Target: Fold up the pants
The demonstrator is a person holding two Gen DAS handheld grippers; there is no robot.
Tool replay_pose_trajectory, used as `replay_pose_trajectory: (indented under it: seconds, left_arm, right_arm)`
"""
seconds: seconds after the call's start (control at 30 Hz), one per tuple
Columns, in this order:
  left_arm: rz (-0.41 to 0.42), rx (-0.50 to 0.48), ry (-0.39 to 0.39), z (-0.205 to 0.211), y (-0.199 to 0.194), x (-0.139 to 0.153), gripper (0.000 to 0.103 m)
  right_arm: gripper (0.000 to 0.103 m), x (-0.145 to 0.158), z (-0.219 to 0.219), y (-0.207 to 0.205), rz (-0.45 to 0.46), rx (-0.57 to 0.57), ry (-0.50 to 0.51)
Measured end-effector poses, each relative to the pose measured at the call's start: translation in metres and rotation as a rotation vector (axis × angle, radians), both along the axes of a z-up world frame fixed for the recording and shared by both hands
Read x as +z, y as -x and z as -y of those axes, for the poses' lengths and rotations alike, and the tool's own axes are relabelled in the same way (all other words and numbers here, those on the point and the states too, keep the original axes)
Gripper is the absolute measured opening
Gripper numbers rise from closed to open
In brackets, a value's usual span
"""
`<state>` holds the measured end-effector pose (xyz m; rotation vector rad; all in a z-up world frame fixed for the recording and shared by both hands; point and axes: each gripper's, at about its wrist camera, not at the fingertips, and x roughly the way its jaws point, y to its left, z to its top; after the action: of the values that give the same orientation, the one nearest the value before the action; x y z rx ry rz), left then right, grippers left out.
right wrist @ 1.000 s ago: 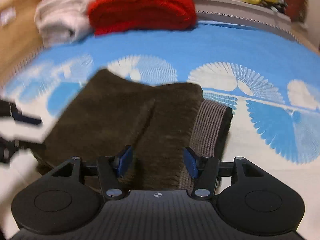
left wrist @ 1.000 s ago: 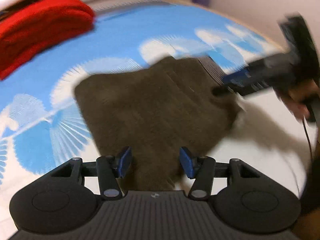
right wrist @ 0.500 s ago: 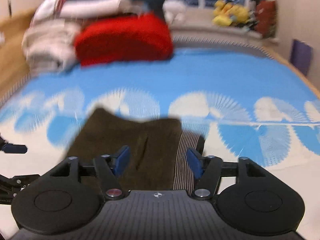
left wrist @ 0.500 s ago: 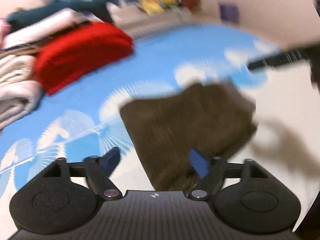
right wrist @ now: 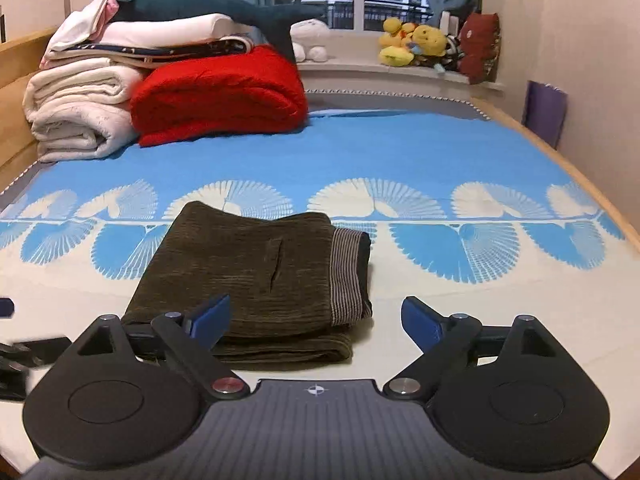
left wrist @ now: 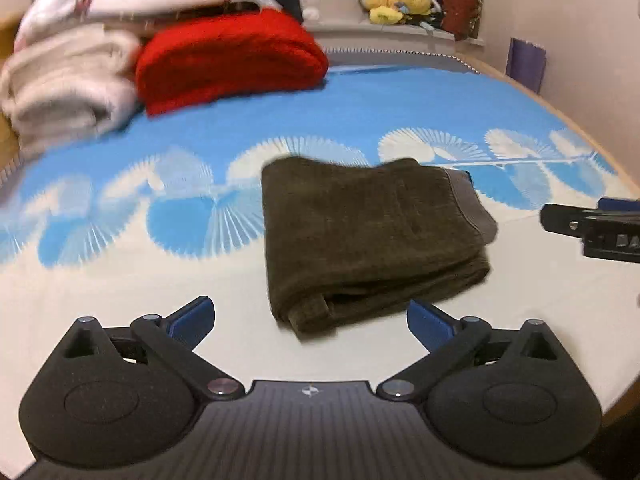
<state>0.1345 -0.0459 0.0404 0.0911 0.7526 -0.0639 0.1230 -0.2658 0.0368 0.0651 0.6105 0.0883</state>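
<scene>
Lying folded into a thick, squarish brown bundle on the bed (right wrist: 500, 288): the pants (right wrist: 256, 272), resting on the pale part of the blue-and-white fan-patterned sheet, striped grey waistband (right wrist: 346, 276) showing along the right edge.

Hovering above and just short of the pants' near edge: the left tongs (left wrist: 310, 320), spreading wider at this moment, with nothing pinched between the blue pads. Sitting ahead of the gap and slightly toward the right pad in that view: the bundle (left wrist: 368, 236), its rolled hem corner closest, apart from both pads.

Opening likewise, and gripping nothing: the right tongs (right wrist: 316, 318). Overlapping the near left part of the pants in that view: the left blue pad, though not pressing into the cloth as far as can be told. Standing clear over bare sheet beside the waistband: the right pad. Lying ahead and to the left of the gap there: the pants.

Showing at the right edge of the left wrist view, beside the waistband end of the bundle: part of the right tongs (left wrist: 592, 224), well apart from the cloth.

Stacked at the far end of the bed, well apart from the pants: a red blanket (right wrist: 218, 94), white blankets (right wrist: 80, 116) and other bedding. Sitting on the windowsill beyond: stuffed toys (right wrist: 416, 46).
</scene>
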Motion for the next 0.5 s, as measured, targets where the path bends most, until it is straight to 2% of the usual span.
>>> replay_pose_trajectory:
  seconds: [0.07,0.27,0.5]
  left_arm:
    - [0.025,0.013,-0.061,0.008,-0.004,-0.001,0.103]
    - [-0.024,0.027,0.006,0.008,-0.013,-0.012,0.103]
    - [-0.021,0.031,-0.008,0.003,-0.018,-0.022,0.103]
  right_arm:
    - [0.093,0.0,-0.001,0.0,-0.004,0.005,0.0]
    - [0.101,-0.007,-0.003,-0.006,-0.055,-0.003,0.003]
    - [0.102,-0.011,-0.009,-0.012,-0.08,-0.009,0.005]
